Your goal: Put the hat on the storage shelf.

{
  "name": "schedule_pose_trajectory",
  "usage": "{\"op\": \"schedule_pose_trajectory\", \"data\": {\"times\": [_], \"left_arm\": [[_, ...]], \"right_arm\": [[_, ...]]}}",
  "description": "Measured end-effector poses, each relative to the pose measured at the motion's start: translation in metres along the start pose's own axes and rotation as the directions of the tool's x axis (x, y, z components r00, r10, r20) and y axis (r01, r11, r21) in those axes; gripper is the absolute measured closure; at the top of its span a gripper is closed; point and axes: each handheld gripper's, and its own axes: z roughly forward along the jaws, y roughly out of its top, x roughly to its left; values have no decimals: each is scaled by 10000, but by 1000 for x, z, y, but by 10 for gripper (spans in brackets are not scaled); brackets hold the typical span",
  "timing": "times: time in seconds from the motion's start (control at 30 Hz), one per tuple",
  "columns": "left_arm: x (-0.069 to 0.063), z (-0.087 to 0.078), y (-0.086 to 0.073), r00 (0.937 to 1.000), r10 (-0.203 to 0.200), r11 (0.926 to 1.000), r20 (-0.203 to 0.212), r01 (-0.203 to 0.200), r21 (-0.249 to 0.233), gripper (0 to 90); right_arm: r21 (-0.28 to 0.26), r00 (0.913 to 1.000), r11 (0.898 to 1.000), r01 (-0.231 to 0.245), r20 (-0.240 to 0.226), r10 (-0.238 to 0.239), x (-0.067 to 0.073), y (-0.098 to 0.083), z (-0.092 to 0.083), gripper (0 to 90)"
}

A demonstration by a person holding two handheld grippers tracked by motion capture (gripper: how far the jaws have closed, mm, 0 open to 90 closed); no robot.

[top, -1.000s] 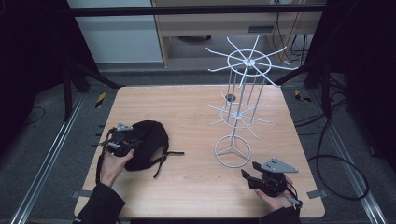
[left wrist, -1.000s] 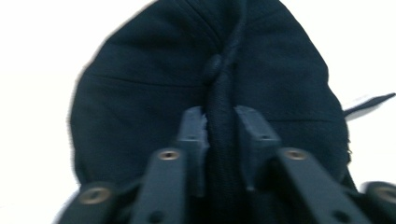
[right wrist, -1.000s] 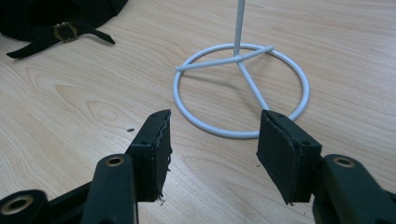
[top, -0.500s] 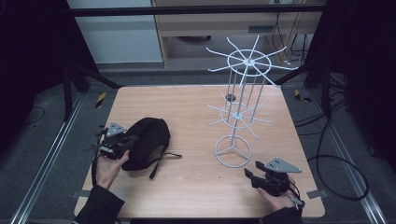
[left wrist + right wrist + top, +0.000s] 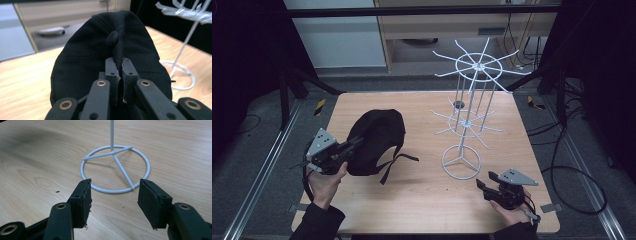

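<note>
One black cap [image 5: 377, 140] pinched in left gripper [image 5: 354, 145] jaws.

Cap [image 5: 377, 140] at bench [image 5: 422, 200] left, in left hand-held gripper [image 5: 354, 146]. Wire rack [image 5: 469, 120] right of cap. Right hand-held gripper [image 5: 484, 182] just before rack base.

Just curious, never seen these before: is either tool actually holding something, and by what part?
The left tool pinches a fold of fabric on the black cap. The right tool is open and holds nothing, resting near the white wire rack.
</note>
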Motion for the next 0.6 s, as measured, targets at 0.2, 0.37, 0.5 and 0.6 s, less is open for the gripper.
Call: {"op": "schedule_pose_trajectory", "data": {"times": [0.2, 0.37, 0.5, 0.6], "left_arm": [[-14, -12, 12, 9982, -108, 9954, 582, 163, -944, 856], [-26, -28, 28, 9927, -46, 9863, 1202, 243, -1630, 856], [-30, -34, 37, 9881, 0, 9797, 1539, 309, -1982, 856], [-30, -36, 43, 9850, -33, 9767, 1726, 402, -2107, 856]], "right_arm": [[-16, 10000, 10000, 25, 71, -24, -2, 0, 0, 443], [-76, 9999, 9999, -67, 134, 68, -3, 0, 0, 443], [-80, 9998, 9999, -109, 194, 111, -4, 0, 0, 443], [-77, 9997, 9999, -111, 208, 113, -4, 0, 0, 442]]}}
